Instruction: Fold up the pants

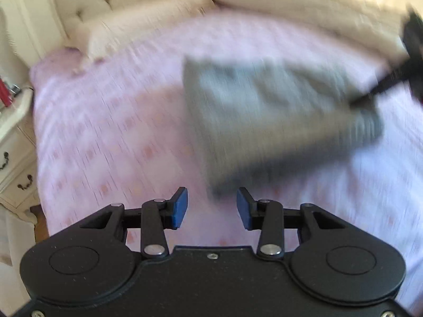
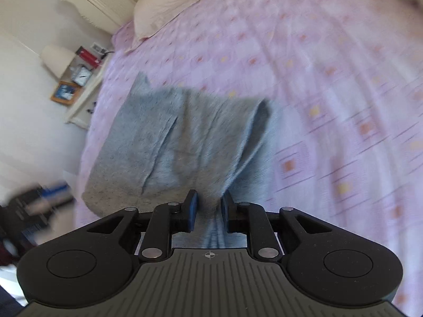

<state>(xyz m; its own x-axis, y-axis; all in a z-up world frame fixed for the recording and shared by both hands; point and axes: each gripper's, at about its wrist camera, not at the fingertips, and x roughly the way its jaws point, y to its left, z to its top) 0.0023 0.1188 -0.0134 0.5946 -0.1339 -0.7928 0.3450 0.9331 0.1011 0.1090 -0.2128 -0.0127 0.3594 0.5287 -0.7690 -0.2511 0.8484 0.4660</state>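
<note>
A bed [image 2: 330, 84] covered in a pink patterned sheet is seen in both views, with a cream pillow [image 2: 164, 8] at 11 o'clock in the right wrist view. Folded grey pants [image 2: 169, 142] lie on the sheet, one bunched edge pinched in the right gripper [image 2: 208, 212]. The left gripper [image 1: 212, 208] is held wide and empty, the pants [image 1: 269, 121] at its 1 o'clock.

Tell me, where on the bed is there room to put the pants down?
The pink sheet lies bare between the grey pants and the pillow, toward the nightstand. More bare sheet shows on the pants' other side in the right wrist view. The nightstand top looks crowded.
</note>
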